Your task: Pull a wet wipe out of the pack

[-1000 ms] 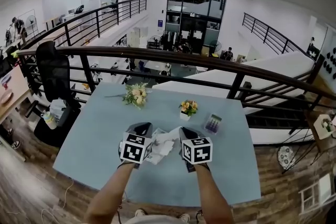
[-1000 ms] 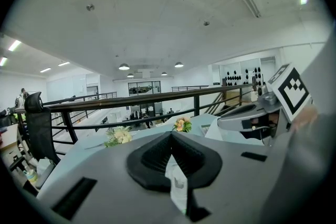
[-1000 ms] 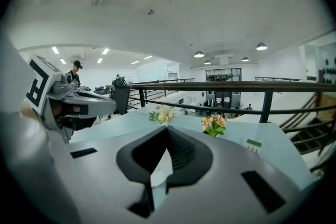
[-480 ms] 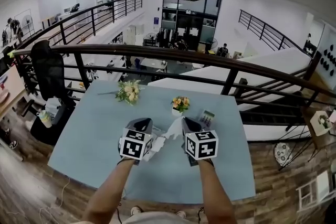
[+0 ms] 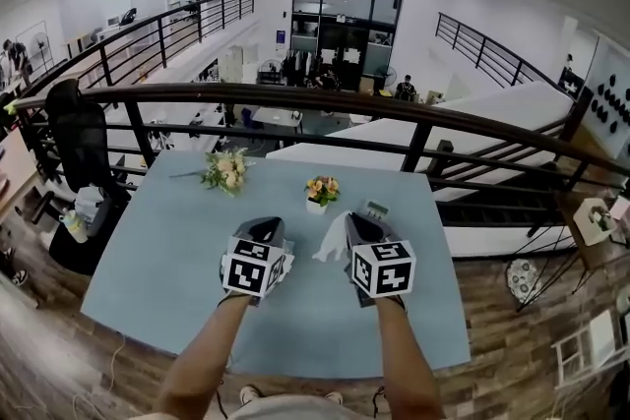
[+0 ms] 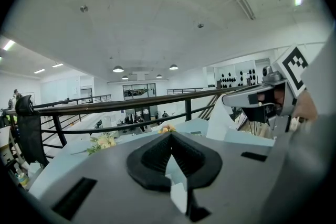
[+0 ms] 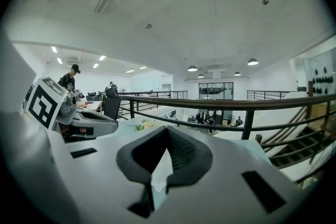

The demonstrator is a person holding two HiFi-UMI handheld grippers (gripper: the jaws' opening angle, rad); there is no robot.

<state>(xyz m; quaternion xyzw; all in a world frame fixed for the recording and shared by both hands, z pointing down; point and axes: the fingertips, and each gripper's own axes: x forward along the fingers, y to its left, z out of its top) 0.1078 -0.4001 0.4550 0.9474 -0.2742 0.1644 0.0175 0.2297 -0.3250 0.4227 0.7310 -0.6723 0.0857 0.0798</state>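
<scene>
Jaws clenched on both sides, and the right gripper has the thin white wet wipe pinched at its tip!
The wipe hangs from those black pads and droops toward the left gripper, over the pale blue rectangular table. The left gripper's jaws are pressed together too, with a pale sliver showing between the pads; what it is, I can't tell. The grippers sit side by side above the table's middle, not touching. Beyond them a small white pot of orange and yellow flowers stands upright. A loose pale bouquet lies to its left, near the dark metal railing.
</scene>
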